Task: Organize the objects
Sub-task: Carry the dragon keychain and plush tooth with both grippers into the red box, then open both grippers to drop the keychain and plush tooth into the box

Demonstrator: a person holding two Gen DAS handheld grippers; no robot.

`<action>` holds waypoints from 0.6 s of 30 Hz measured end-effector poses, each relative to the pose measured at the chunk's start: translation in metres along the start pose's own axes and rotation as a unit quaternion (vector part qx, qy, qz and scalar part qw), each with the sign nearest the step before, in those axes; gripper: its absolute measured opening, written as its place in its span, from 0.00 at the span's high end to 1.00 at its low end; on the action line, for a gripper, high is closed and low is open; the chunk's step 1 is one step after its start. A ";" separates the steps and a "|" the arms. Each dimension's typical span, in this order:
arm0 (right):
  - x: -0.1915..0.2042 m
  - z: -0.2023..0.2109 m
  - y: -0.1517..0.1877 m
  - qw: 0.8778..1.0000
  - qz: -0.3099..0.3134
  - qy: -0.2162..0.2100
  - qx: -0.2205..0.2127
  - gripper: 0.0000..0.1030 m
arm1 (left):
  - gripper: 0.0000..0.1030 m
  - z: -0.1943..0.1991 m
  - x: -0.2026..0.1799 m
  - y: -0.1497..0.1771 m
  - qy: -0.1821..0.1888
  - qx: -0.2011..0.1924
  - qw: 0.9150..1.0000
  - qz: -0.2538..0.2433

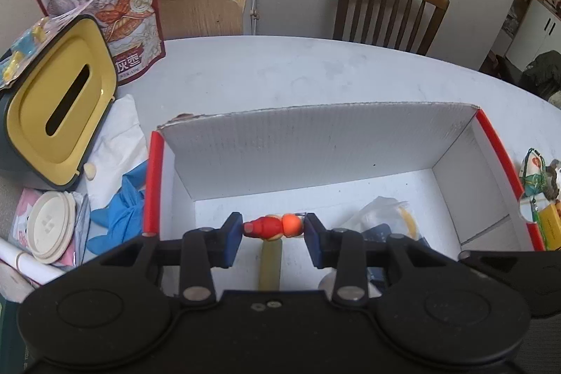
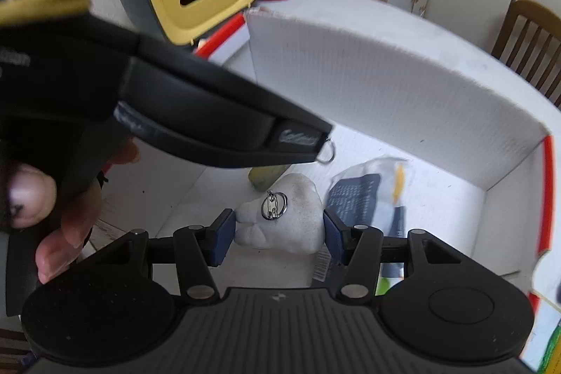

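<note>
Left claw (image 1: 273,230): clamped on a glossy red-orange figurine (image 1: 273,226), over the box (image 1: 315,135) of white corrugated card, red-edged. Right claw (image 2: 278,228): closed on a soft grey plush (image 2: 294,219) with metal ring, inside the box.

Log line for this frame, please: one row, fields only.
left gripper: shut on red toy, over box | right gripper: around white plush, contact unclear | box holds plastic bag

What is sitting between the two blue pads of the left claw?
A small red and orange toy figure, lying sideways between the left claw's pads above the white box; the left wrist view shows it.
</note>
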State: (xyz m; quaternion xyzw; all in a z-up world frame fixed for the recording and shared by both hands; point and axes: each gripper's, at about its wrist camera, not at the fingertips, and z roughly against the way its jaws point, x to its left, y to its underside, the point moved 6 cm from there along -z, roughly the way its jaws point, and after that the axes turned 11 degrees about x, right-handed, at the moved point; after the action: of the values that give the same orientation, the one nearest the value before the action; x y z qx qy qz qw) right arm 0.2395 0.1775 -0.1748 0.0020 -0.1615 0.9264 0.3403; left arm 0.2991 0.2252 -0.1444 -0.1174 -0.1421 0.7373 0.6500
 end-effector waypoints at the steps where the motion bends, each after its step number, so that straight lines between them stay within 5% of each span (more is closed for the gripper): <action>1: 0.000 -0.003 -0.001 1.000 -0.001 0.000 0.005 0.48 | 0.65 -0.002 -0.001 0.000 -0.002 0.002 1.000 -0.003; 18: -0.006 -0.016 -0.003 0.998 -0.024 -0.016 0.051 0.47 | 0.65 -0.031 -0.003 -0.003 -0.004 0.053 0.998 -0.018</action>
State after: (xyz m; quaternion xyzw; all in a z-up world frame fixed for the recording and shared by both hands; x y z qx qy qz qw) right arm 0.2479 0.1802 -0.1903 0.0381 -0.1192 0.9247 0.3594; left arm 0.3133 0.2244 -0.1726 -0.0774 -0.1071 0.7321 0.6682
